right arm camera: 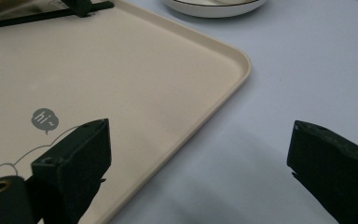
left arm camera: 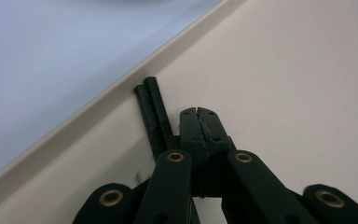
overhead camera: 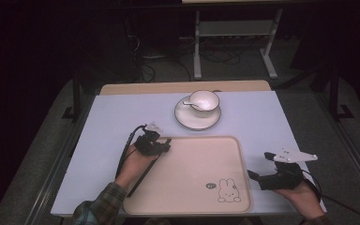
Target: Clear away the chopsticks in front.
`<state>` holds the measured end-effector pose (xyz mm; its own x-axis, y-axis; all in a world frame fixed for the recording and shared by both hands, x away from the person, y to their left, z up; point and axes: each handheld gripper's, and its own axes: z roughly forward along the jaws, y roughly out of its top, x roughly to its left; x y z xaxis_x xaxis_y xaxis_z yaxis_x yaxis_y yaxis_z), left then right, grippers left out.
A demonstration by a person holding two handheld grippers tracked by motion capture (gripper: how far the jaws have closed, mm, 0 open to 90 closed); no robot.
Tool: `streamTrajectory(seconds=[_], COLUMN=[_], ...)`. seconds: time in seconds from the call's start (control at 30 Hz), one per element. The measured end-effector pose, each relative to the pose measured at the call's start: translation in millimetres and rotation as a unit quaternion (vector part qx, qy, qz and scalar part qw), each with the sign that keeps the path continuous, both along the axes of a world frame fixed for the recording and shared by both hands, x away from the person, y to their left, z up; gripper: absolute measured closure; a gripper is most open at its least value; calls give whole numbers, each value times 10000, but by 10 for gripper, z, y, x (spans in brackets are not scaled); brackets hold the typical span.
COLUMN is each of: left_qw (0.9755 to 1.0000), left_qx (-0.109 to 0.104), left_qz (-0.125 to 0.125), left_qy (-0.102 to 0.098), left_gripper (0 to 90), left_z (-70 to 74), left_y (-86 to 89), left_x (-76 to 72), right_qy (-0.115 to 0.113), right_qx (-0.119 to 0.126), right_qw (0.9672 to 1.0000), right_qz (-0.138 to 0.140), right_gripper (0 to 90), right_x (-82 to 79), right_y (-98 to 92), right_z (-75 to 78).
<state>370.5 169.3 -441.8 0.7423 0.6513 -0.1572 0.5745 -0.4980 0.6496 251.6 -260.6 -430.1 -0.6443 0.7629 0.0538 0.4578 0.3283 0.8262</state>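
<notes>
Over the beige tray (overhead camera: 192,178), near its far left corner, the left gripper (left arm camera: 199,116) has its jaws pressed together, black chopsticks (left arm camera: 153,112) lying just beside them. Right gripper (right arm camera: 200,154) gapes wide over the tray's right rim.

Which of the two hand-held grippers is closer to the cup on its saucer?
Left. The left gripper is at the tray's far left corner, a short way before the cup. The right gripper sits by the tray's near right edge, farther away.
</notes>
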Motion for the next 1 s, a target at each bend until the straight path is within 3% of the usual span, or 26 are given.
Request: streamTrajectory(seconds=[0.47, 0.83, 0.93, 1.0], left_qw=[9990, 9988, 9991, 9994], left_qx=[-79, 9, 48, -41], left_qz=[427, 491, 428, 356], left_qy=[133, 85, 58, -4], left_gripper=[894, 894, 892, 881], left_z=[6, 16, 27, 66], left_y=[497, 580, 570, 572], left_x=[-143, -219, -227, -252], right_qy=[-8, -12, -13, -16], right_qx=[1, -5, -6, 0], right_qw=[10000, 10000, 10000, 10000], right_qz=[1, 7, 7, 7], right_gripper=[54, 54, 54, 54], right_x=[0, -1, 0, -2], right_y=[13, 19, 19, 17], right_z=[5, 8, 8, 9])
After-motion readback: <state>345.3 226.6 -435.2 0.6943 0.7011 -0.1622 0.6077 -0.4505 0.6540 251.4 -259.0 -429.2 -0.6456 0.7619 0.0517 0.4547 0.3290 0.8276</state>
